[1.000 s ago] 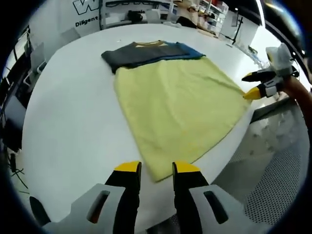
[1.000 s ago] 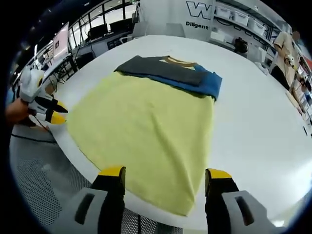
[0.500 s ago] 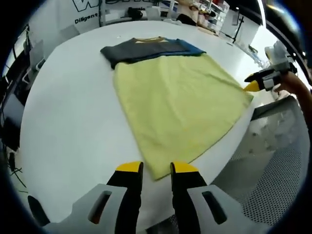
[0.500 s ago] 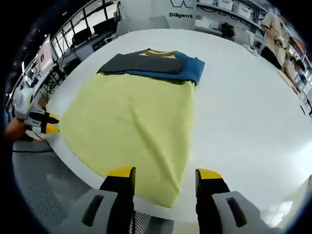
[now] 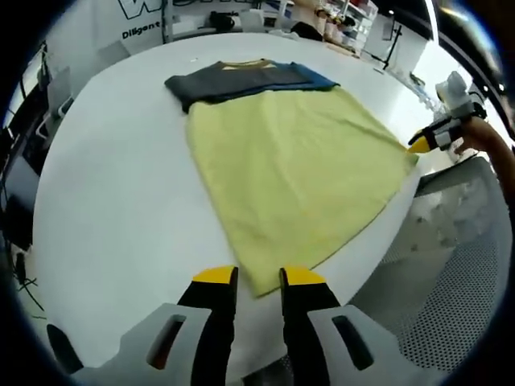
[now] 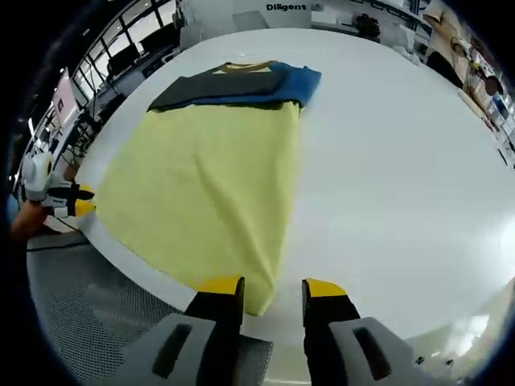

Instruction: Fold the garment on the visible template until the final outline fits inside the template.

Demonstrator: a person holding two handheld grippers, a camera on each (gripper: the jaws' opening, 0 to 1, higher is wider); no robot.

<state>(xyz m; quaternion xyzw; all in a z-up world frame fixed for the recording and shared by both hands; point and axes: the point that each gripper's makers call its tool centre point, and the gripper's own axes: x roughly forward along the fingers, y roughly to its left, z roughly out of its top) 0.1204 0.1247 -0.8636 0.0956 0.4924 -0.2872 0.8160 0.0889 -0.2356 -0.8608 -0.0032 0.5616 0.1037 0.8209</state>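
Observation:
A yellow cloth (image 5: 290,177) (image 6: 201,185) lies spread flat on the round white table (image 5: 113,209) (image 6: 386,161). At its far end sits a folded dark grey and blue garment (image 5: 233,80) (image 6: 233,84) with a tan collar. My left gripper (image 5: 257,277) is narrowly open, with the cloth's near corner between its yellow tips. My right gripper (image 6: 272,288) is open too, its jaws drawn close around the other near corner. The right gripper (image 5: 422,145) shows at the table edge in the left gripper view. The left gripper (image 6: 76,201) appears at the left of the right gripper view.
The near corners of the cloth reach the table edge, above a grey mesh floor (image 5: 451,305) (image 6: 88,322). A hand (image 5: 487,137) holds the right gripper. Desks with monitors (image 6: 145,40) and shelves stand behind the table. Bare table lies on both sides of the cloth.
The right gripper's jaws have narrowed a lot and moved onto the cloth's corner. The left gripper's jaws have drawn in slightly. The cloth and the folded garment lie as before.

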